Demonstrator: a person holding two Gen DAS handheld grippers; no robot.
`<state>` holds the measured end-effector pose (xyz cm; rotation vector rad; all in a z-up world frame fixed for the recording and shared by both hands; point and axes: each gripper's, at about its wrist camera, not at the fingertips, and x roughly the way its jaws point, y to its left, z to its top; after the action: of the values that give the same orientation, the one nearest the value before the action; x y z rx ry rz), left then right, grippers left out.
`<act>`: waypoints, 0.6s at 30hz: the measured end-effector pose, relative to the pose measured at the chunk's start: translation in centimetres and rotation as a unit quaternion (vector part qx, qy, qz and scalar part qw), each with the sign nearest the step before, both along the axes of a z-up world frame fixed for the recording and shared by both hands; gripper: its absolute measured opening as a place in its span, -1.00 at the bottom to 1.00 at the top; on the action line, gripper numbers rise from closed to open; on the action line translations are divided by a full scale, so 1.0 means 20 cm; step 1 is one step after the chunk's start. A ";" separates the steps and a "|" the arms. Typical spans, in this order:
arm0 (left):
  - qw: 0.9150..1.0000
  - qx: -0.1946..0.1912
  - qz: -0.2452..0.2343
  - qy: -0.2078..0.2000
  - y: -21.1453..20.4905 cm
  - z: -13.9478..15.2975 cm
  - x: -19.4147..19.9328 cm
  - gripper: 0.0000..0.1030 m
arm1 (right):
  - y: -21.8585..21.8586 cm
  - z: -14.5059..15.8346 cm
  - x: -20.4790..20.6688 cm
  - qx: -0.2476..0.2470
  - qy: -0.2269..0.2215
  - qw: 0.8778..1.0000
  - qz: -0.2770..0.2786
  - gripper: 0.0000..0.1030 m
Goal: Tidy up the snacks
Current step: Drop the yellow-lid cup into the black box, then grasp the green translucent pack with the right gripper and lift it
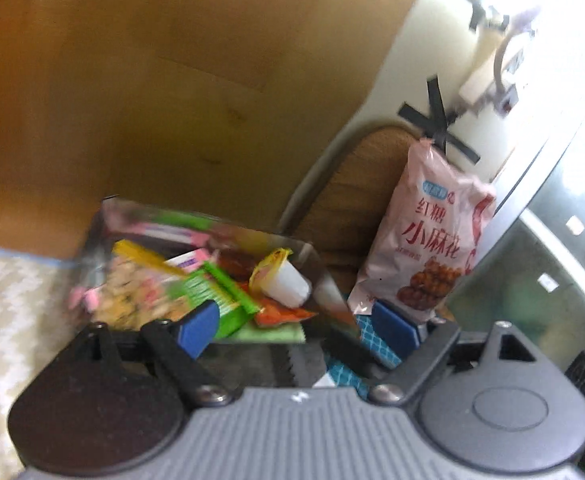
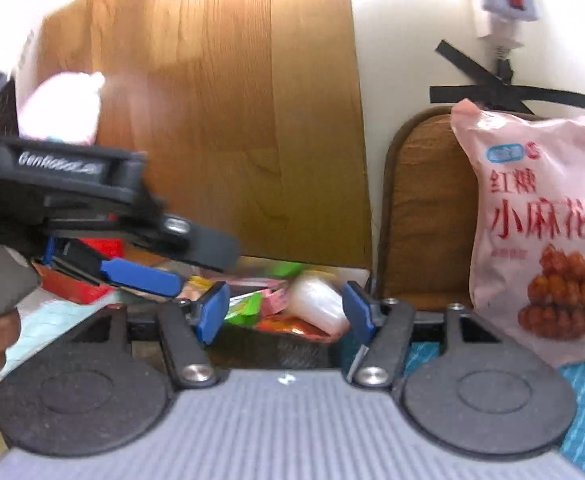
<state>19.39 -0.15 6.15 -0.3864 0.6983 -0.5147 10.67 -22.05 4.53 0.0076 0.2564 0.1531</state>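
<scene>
Our left gripper (image 1: 296, 320) stood with its blue pads spread wide and nothing between them; our right gripper (image 2: 286, 312) likewise gaped empty. Both hung just short of the clear plastic bin (image 1: 104, 220), already heaped with small packets: a green wrapper (image 1: 220, 292), an orange sachet (image 2: 292, 326) and a white jelly cup (image 1: 288, 286). We judged most of the sorting done. Outside the bin, leaning against the wooden chair back (image 2: 424, 208), the large pink bag of twisted dough snacks (image 2: 540, 216) remained, probably the last item to place.
</scene>
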 end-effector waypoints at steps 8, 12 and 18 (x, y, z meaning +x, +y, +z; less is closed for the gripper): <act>0.995 0.030 0.021 0.093 0.23 -0.22 -0.11 0.71 | -0.02 -0.22 0.00 0.185 0.237 0.949 0.089 -0.37; 0.991 0.007 0.025 0.132 0.32 -0.30 -0.10 0.71 | -0.03 -0.25 0.03 0.234 0.277 0.928 0.083 -0.36; 0.989 -0.014 0.012 0.146 0.32 -0.35 -0.08 0.67 | -0.05 -0.28 0.09 0.298 0.286 0.907 0.077 -0.36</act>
<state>17.69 6.25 -0.85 -0.5027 0.9692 -0.4501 12.47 -22.98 -1.09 0.6532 0.7924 0.3837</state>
